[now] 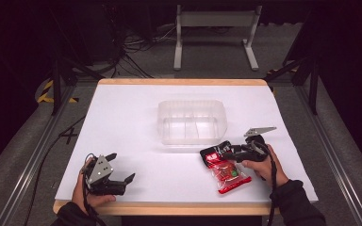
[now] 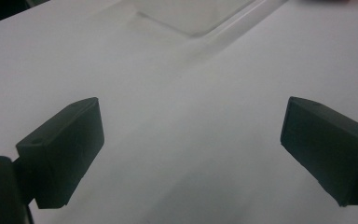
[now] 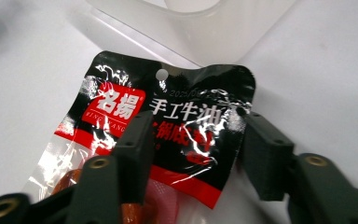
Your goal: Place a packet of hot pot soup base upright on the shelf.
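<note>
A snack packet (image 1: 226, 169), black at the top with a red label and a clear lower part, lies on the white table (image 1: 136, 122) at the front right. My right gripper (image 1: 227, 153) is down at its black top end. In the right gripper view the packet (image 3: 186, 121) lies flat between the jaws, one fingertip (image 3: 137, 140) resting over it and the other at its right edge; the gripper (image 3: 193, 140) is open. My left gripper (image 1: 120, 167) hovers open near the front left edge, with only bare table between its jaws (image 2: 191, 140).
A clear plastic tub (image 1: 192, 121) with inner dividers stands at the table's centre, just beyond the packet; its wall (image 3: 205, 32) sits close ahead of the right jaws. Metal frame rails and cables run on the floor around the table.
</note>
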Demonstrator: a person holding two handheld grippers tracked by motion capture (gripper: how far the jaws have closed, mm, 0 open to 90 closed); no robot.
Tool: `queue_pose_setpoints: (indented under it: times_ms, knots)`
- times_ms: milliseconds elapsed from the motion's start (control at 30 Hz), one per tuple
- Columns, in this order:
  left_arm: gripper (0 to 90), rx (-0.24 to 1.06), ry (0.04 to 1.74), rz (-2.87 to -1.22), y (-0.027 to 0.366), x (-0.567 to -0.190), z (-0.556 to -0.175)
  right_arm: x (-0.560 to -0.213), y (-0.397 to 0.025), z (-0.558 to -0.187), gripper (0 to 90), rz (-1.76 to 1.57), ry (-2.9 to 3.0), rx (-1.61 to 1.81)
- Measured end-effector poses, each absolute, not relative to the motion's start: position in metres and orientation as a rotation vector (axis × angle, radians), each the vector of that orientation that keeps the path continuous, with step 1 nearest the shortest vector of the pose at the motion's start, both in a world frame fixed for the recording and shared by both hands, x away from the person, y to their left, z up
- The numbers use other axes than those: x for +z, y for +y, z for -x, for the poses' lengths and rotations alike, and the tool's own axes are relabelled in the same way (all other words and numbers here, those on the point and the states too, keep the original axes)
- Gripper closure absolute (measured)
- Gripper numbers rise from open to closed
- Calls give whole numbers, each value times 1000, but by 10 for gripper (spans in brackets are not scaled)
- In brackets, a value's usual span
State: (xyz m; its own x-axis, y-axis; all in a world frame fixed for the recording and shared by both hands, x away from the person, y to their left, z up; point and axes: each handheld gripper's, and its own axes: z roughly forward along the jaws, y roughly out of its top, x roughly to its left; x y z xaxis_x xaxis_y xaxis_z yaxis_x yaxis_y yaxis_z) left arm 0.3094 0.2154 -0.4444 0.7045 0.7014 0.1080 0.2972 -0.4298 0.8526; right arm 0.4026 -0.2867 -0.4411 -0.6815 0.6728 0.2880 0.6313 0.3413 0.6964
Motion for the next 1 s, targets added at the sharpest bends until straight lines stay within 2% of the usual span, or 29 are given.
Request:
queue_pose_setpoints:
  times_ms: [200, 233, 333, 633, 1000]
  knots:
    - [69, 577, 758, -2024, 215, -444, -309, -436, -296, -397, 740, -1173, 2569, 1355]
    - [76, 576, 764, -2024, 215, -444, -309, -435, -297, -395, 807, -1157, 2579, 1358]
    - [83, 575, 762, -2025, 215, -444, -311, -432, -300, -392, 892, -1112, 2599, 1380]
    - [92, 583, 765, -2013, 216, -443, -310, -415, -306, -378, 900, -992, 2619, 1438]
    - [72, 583, 772, -1986, 221, -441, -308, -374, -295, -347, 900, -832, 2499, 1418]
